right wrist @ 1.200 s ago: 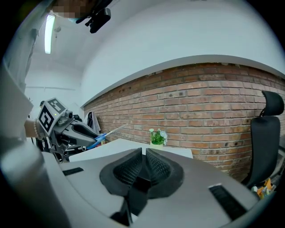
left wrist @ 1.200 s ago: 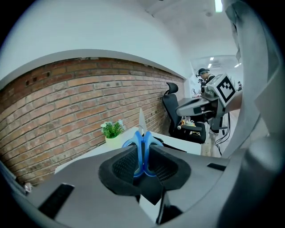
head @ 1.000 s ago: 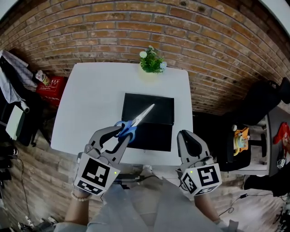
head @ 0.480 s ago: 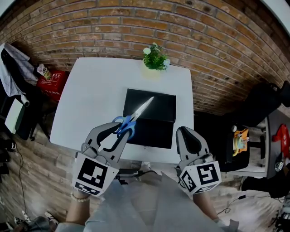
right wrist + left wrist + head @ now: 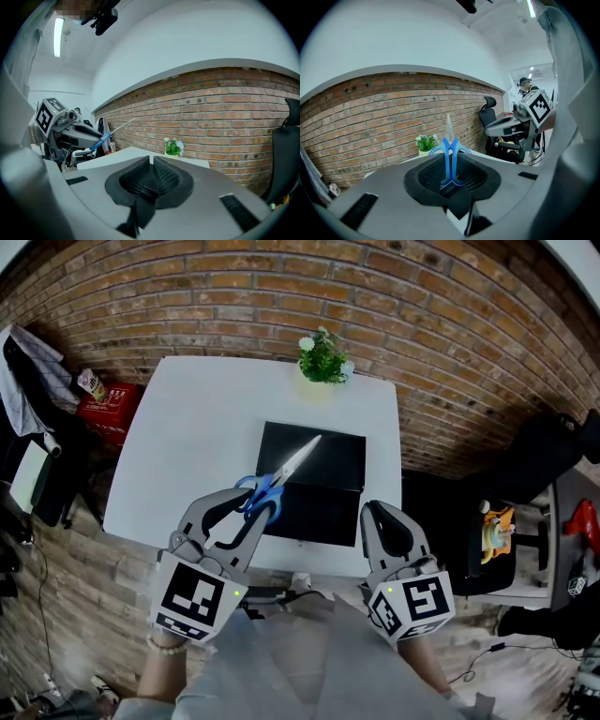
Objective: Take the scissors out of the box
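One brick wall [image 5: 281, 296] backs one white table [image 5: 187, 446]. One black box [image 5: 323, 502] lies on the table, and one small potted plant [image 5: 322, 360] stands at the far edge beyond it. One dark office chair [image 5: 539, 465] is off to the right and one red crate [image 5: 105, 418] to the left.

Two grippers hang at the near edge. The left gripper [image 5: 251, 507] is clamped on the blue handles of the one pair of scissors [image 5: 281, 479]. The blades stick out past its tips, raised over the box's near-left part. The right gripper [image 5: 380, 514], by the box's near right corner, has its jaws pressed together on nothing.
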Action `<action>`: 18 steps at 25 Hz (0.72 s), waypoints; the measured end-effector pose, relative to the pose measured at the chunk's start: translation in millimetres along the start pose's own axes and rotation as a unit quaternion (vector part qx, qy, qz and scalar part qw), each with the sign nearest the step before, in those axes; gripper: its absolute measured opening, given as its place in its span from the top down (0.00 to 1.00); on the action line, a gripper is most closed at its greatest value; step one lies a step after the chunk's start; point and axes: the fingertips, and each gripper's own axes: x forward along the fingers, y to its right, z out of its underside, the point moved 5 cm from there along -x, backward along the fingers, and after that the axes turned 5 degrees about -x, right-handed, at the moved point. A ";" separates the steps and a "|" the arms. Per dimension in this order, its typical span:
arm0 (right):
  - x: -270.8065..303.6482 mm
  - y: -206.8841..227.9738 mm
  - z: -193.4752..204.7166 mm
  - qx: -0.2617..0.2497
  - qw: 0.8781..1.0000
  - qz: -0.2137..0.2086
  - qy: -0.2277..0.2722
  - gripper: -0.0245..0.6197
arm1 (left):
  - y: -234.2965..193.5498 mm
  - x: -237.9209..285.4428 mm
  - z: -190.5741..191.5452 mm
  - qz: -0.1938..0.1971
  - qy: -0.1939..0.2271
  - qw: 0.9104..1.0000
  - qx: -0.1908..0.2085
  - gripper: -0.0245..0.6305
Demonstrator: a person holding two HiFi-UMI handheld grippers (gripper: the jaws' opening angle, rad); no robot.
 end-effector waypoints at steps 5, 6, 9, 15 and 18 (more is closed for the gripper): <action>0.1 -0.2 0.1 0.000 1.000 -0.001 0.000 0.88 | 2.9 3.6 -3.4 0.006 0.007 1.000 0.002 0.81; 0.0 -0.1 0.2 0.000 1.000 -0.001 0.000 0.88 | 3.3 3.9 -2.6 0.007 0.006 1.000 0.002 0.81; -1.3 0.9 0.8 0.001 1.000 0.001 -0.002 0.88 | 4.9 4.8 -3.0 0.009 0.005 1.000 0.002 0.81; -2.9 3.7 4.0 0.006 1.000 0.004 -0.005 0.88 | 5.7 7.5 -2.9 0.010 0.005 1.000 0.000 0.81; -3.5 4.7 5.0 0.007 1.000 0.006 -0.007 0.88 | 6.1 9.1 -2.2 0.013 0.001 1.000 0.000 0.81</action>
